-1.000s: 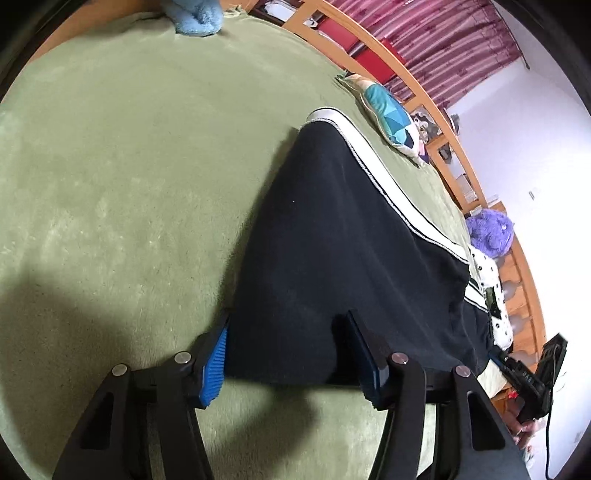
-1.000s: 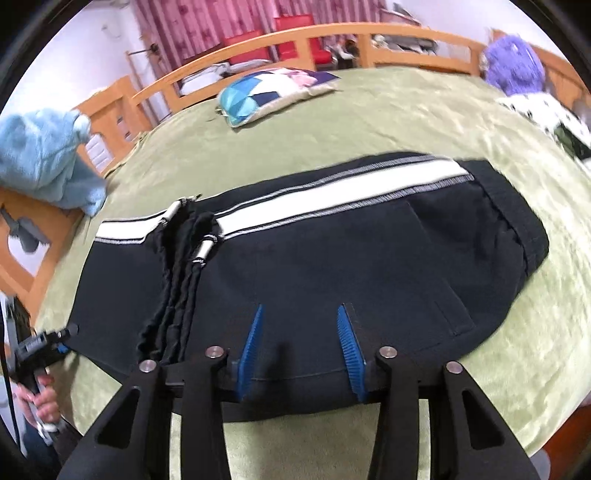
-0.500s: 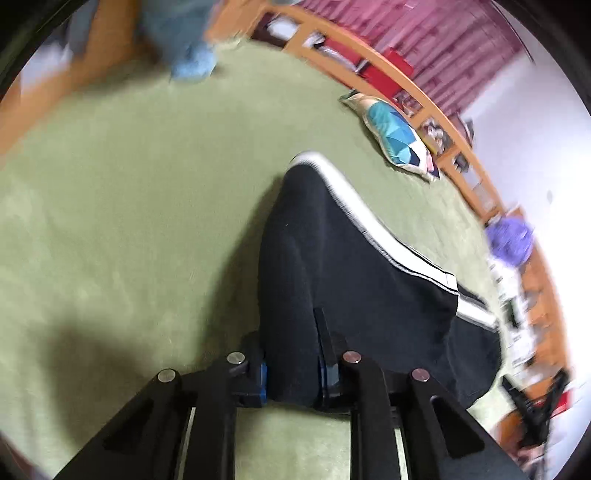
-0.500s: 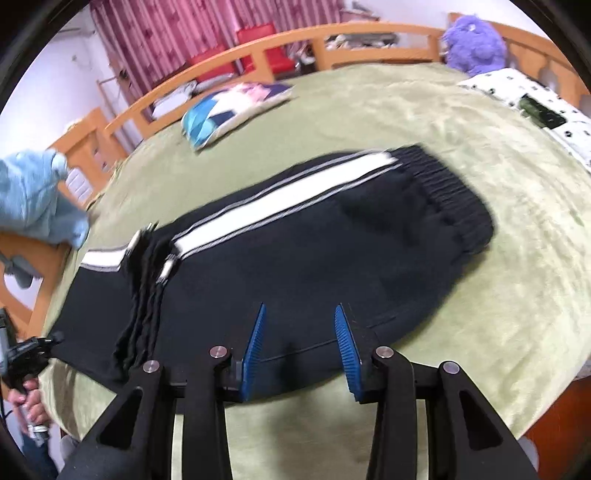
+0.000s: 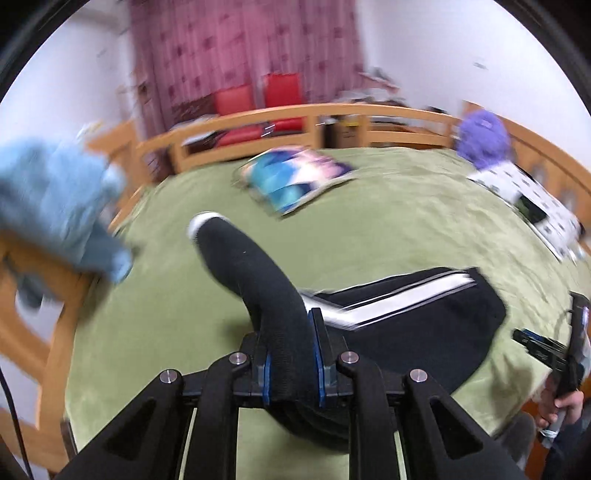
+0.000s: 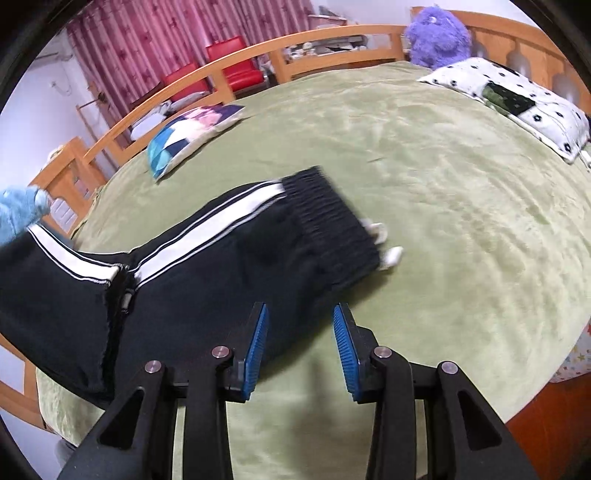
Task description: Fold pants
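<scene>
Black pants (image 6: pixel 207 266) with a white side stripe lie on the green bed cover (image 6: pixel 443 192). My left gripper (image 5: pixel 291 354) is shut on a bunched fold of the pants (image 5: pixel 258 280) and holds it lifted off the bed; the rest of the pants lies to its right. My right gripper (image 6: pixel 300 350) is open and empty, just in front of the near edge of the pants, close to the ribbed waistband (image 6: pixel 328 221). White drawstring ends (image 6: pixel 391 256) stick out by the waistband.
A blue patterned cushion (image 6: pixel 192 136) lies at the far side of the bed. A white spotted pillow (image 6: pixel 517 99) and a purple plush toy (image 6: pixel 436 33) are at the right. A light blue cloth (image 5: pixel 55 206) hangs on the wooden rail at the left.
My left gripper closed on the pants edge and lifted it, swinging towards the right. My right gripper stayed open and the waistband end has shifted left in its view.
</scene>
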Action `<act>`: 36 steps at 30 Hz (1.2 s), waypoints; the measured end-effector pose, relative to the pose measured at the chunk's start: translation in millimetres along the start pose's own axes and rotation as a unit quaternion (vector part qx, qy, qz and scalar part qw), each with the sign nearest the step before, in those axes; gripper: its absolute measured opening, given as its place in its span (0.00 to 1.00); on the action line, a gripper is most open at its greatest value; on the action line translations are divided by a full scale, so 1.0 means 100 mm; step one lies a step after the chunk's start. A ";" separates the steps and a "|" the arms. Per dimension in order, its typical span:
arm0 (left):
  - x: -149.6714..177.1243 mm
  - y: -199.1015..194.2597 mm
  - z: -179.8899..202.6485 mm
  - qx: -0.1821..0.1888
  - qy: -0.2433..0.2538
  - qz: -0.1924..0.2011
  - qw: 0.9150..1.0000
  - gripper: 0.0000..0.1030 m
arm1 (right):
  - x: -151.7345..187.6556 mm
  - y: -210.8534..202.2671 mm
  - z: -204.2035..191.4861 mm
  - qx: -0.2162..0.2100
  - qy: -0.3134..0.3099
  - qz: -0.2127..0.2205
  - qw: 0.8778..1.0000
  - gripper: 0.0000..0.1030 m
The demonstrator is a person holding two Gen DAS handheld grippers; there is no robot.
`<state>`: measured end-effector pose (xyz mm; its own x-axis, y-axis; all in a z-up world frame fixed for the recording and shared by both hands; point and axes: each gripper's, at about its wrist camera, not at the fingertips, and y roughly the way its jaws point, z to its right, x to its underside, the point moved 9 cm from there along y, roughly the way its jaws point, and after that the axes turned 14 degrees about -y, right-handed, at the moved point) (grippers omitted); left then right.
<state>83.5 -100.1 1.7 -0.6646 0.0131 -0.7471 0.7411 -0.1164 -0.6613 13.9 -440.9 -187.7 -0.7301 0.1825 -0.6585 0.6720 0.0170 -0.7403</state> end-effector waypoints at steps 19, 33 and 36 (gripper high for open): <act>0.57 0.96 1.71 0.114 0.041 -0.117 0.986 0.30 | 0.11 -0.05 0.78 -0.061 0.040 -0.009 0.997 0.37; 1.14 1.34 0.15 0.031 -0.084 -0.167 0.982 0.31 | -0.08 0.26 -0.16 -0.118 -0.071 -0.046 0.989 0.12; 1.15 1.34 0.17 0.055 -0.095 -0.169 0.980 0.31 | -0.41 -0.05 -0.10 -0.124 -0.070 0.028 0.989 0.12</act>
<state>105.3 -131.5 -171.7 -0.8835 -0.1146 -0.4542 0.4683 -0.2444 -0.8491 41.7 -438.2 -155.9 -0.6896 0.0526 -0.7223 0.7085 0.2553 -0.6579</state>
